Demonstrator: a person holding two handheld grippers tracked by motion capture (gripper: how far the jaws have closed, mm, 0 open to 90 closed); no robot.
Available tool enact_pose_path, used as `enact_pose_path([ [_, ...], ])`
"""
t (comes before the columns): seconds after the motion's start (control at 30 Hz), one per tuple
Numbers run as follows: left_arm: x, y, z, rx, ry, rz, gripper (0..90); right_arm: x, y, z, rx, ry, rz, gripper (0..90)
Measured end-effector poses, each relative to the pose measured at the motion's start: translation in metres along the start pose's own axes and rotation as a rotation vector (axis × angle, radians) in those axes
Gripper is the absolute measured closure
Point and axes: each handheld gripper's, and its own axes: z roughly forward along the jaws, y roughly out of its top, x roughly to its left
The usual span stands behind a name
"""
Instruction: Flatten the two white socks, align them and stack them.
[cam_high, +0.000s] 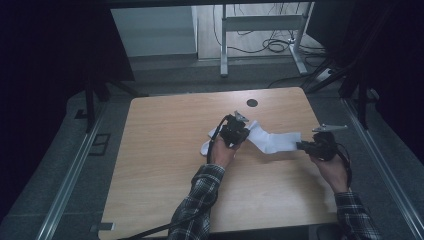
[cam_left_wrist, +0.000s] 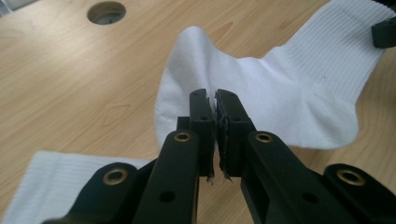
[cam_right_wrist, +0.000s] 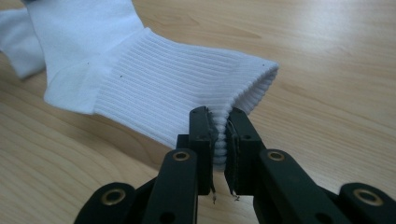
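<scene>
- A second white sock (cam_high: 206, 145) is seen lying flat on the wooden table (cam_high: 160, 165), just left of the left gripper and partly beneath it; it is not gripped.
- The left gripper (cam_high: 234, 134) is held near the middle of the table, its jaws closed on a pinch of the smooth foot part of the white sock (cam_high: 272, 140); in the left gripper view (cam_left_wrist: 215, 109) a thin fold of fabric is seen pressed between the black jaws.
- That grip is judged to serve as an anchor, so that the sock can be drawn out lengthwise against it.
- The sock is stretched between the two grippers, above the table's right half, with its heel (cam_left_wrist: 187, 51) humped up and resting on or just above the wood.
- Its look: plain bright white, smooth knit over the foot, and a ribbed cuff (cam_right_wrist: 177, 93) with fine lengthwise ridges and a rolled rim.
- The right gripper (cam_high: 306, 146) is held near the table's right edge, its jaws clamped on the cuff rim (cam_right_wrist: 219, 135), with ribbed layers bunched between them.
- This hold at the opening is judged to suit straightening the sock or laying it over its mate.
</scene>
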Motion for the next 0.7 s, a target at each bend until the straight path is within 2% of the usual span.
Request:
enact_pose_path([
  [0.17, 0.005, -0.004, -0.026, -0.002, 0.032, 0.022, 85.8, 0.015, 0.008, -0.003, -0.018, 0.055, -0.007, 81.0],
  [0.3, 0.011, -0.014, -0.047, -0.006, 0.046, 0.008, 85.7, 0.031, 0.016, 0.000, -0.023, 0.096, -0.022, 80.9],
  [0.53, 0.022, -0.042, -0.078, 0.002, 0.083, -0.015, 85.6, 0.060, 0.027, 0.014, -0.009, 0.150, -0.057, 81.0],
  [0.7, 0.023, -0.065, -0.104, 0.002, 0.123, -0.016, 85.5, 0.083, 0.032, 0.024, 0.004, 0.190, -0.095, 81.0],
])
